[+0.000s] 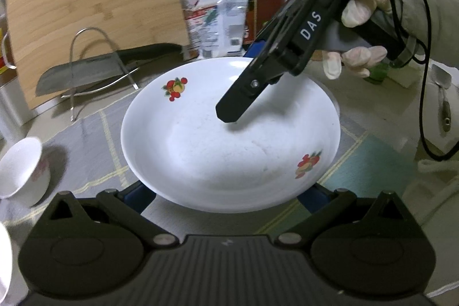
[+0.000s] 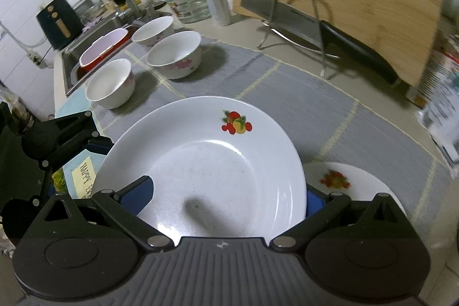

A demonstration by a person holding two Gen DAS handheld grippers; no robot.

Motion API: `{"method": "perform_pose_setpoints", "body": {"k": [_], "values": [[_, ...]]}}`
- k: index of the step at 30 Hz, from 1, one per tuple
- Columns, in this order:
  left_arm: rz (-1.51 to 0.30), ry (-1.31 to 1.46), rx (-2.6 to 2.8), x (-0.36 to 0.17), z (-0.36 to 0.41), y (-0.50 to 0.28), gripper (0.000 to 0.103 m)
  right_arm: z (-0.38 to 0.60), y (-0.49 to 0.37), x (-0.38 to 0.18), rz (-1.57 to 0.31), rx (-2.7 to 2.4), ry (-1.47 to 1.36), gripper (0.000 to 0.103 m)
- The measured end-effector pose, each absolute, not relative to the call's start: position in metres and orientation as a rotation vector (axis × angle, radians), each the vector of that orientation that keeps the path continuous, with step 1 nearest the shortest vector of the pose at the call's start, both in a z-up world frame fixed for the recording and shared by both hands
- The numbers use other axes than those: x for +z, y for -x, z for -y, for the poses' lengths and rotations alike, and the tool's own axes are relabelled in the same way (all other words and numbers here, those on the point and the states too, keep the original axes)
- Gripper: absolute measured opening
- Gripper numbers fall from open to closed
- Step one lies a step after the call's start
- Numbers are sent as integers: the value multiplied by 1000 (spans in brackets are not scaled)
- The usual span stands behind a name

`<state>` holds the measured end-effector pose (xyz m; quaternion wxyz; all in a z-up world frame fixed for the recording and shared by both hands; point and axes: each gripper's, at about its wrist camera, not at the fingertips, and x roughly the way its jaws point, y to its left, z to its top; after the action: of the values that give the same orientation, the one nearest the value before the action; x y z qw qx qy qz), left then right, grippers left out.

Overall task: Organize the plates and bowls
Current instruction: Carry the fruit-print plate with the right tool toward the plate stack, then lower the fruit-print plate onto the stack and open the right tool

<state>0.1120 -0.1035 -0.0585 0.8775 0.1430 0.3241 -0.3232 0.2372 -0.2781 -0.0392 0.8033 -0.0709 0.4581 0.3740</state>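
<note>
Right gripper (image 2: pixel 226 200) clamps the near rim of a white fruit-print plate (image 2: pixel 206 159), one finger (image 2: pixel 137 197) above, the other below, holding it over the grey mat (image 2: pixel 287 93). Left gripper (image 1: pixel 229 191): fingers hidden beneath the plate, grasp cannot be determined. Second plate (image 2: pixel 364 185) lies at right. Beyond, three bowls (image 2: pixel 175 53) stand near the sink (image 2: pixel 68 68); a cleaver (image 2: pixel 301 22) rests on its rack.

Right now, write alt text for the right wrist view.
A white fruit-print plate sits between the right gripper's blue fingers. Three white bowls stand behind on a grey mat; a cleaver rests in a wire rack.
</note>
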Motion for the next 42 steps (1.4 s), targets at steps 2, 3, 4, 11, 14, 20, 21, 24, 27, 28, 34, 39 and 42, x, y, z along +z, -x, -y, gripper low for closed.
{"method": "perform_pose_setpoints", "body": {"k": [2,3,4,11,14,20,21,24,27,28,34,39,42], "values": [[-672,-306,-696,-58,109,-114,102,286,-234,-39,-979,781,143,103],[-671,-309,-706,-58,112,-115,102,290,-233,-39,-978,770,138,103],[-669,-313,-718,-58,115,-116,102,294,-232,-38,-976,761,133,103],[-662,-334,-787,-59,135,-122,102,320,-222,-39,-973,691,98,103],[-660,-344,-814,-60,142,-123,102,331,-219,-40,-973,667,82,103],[-664,-352,-857,-63,155,-125,102,347,-213,-44,-979,620,57,103],[-665,-353,-863,-64,156,-125,102,349,-213,-44,-980,615,54,103],[-668,-356,-881,-65,160,-128,102,355,-211,-46,-985,600,44,103],[-669,-361,-895,-66,164,-131,102,361,-211,-48,-989,585,39,103],[-670,-362,-899,-66,165,-132,102,363,-210,-49,-990,581,36,103],[-678,-366,-916,-68,171,-138,102,370,-212,-54,-1001,563,23,103],[-685,-366,-922,-69,172,-140,102,373,-214,-59,-1011,555,11,103],[-690,-364,-922,-70,173,-142,102,373,-216,-61,-1013,552,10,103]]}}
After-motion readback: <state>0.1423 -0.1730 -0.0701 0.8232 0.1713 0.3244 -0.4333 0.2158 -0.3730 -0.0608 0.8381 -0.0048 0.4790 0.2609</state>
